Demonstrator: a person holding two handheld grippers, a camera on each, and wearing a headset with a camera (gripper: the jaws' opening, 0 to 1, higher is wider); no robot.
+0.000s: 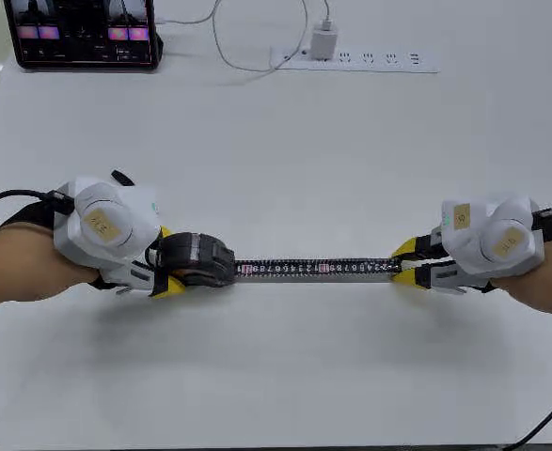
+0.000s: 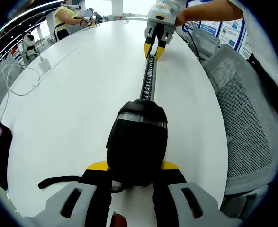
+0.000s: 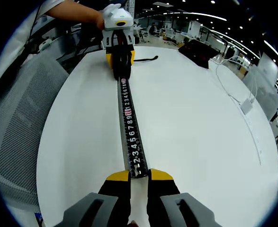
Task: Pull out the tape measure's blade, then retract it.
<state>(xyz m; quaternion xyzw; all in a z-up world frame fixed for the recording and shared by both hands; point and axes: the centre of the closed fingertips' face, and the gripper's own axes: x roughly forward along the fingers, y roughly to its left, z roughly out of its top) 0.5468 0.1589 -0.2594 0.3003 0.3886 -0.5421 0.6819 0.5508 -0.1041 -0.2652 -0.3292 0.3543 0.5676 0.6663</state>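
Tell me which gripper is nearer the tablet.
Left. The left gripper, clamping the tape measure, sits on the same side as the tablet; the right gripper, pinching the blade, is on the opposite side.

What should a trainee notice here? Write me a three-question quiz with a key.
1. True or false: the blade is fully retracted.
2. Fill in: the left gripper is shut on the ____.
3. Which one pinches the blade's tip? A) the left gripper B) the right gripper
Key: 1 false, a long stretch lies out over the table; 2 tape measure case; 3 B.
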